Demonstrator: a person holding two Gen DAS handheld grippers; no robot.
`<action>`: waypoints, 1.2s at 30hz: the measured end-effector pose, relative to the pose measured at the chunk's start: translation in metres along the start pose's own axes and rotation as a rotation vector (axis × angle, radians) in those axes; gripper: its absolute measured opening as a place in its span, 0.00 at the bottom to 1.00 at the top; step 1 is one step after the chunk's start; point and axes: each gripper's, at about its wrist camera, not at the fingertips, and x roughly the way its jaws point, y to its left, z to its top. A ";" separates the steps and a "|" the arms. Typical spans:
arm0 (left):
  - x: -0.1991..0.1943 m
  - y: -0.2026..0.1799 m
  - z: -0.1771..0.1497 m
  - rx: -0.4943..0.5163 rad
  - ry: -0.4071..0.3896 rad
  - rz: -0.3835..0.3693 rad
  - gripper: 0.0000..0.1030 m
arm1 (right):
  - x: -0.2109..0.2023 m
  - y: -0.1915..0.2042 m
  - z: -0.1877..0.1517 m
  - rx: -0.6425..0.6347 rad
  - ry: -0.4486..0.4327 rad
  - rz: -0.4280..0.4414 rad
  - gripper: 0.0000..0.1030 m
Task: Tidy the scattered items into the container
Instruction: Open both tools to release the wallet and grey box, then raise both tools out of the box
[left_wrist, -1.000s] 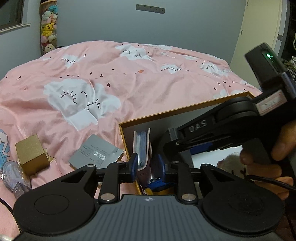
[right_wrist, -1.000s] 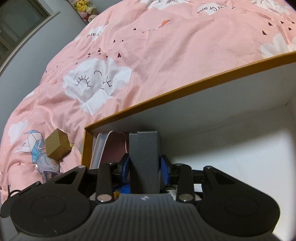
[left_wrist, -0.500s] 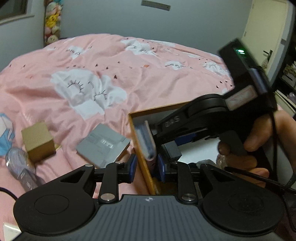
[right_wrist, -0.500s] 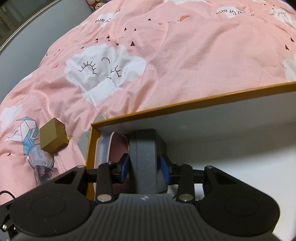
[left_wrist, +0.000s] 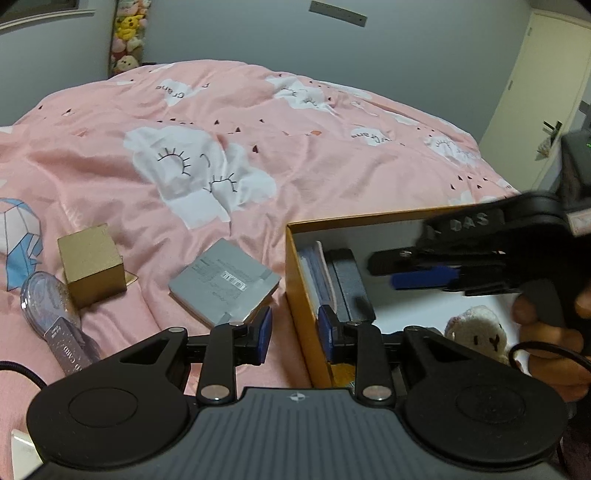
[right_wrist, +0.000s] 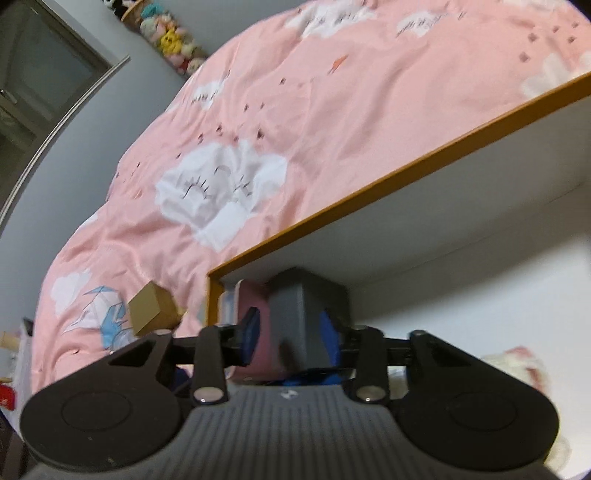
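An orange-rimmed white box (left_wrist: 369, 218) lies on the pink bedcover. A dark grey case (left_wrist: 347, 284) stands upright inside it against a pink and blue wallet (left_wrist: 314, 273). My left gripper (left_wrist: 295, 334) straddles the box's left wall, its jaws opening and the pads off the wall. My right gripper (left_wrist: 399, 267) hovers blurred over the box, just right of the grey case. In the right wrist view the case (right_wrist: 299, 314) shows between the right gripper's (right_wrist: 290, 332) closing jaws, with a gap at the left pad. A gold cube (left_wrist: 90, 266) and a flat grey box (left_wrist: 225, 284) lie outside.
A small plush toy (left_wrist: 476, 332) lies inside the box near a person's hand. Left of the gold cube are a clear plastic packet (left_wrist: 48, 310) and a paper crane (left_wrist: 18, 243). A door stands far right, and soft toys hang at the back wall.
The right gripper has let go of the dark grey case, which now stands in the box, and drawn back from it. The left gripper's pads have spread wider around the box wall.
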 end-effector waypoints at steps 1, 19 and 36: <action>0.000 0.001 0.000 -0.008 0.000 0.004 0.35 | -0.001 0.000 0.000 -0.012 -0.012 -0.022 0.32; 0.004 0.005 0.002 -0.064 0.017 0.080 0.66 | 0.035 0.032 -0.023 -0.317 0.013 -0.195 0.02; -0.014 -0.002 0.008 -0.018 -0.004 0.120 0.66 | -0.009 0.044 -0.032 -0.400 -0.186 -0.282 0.42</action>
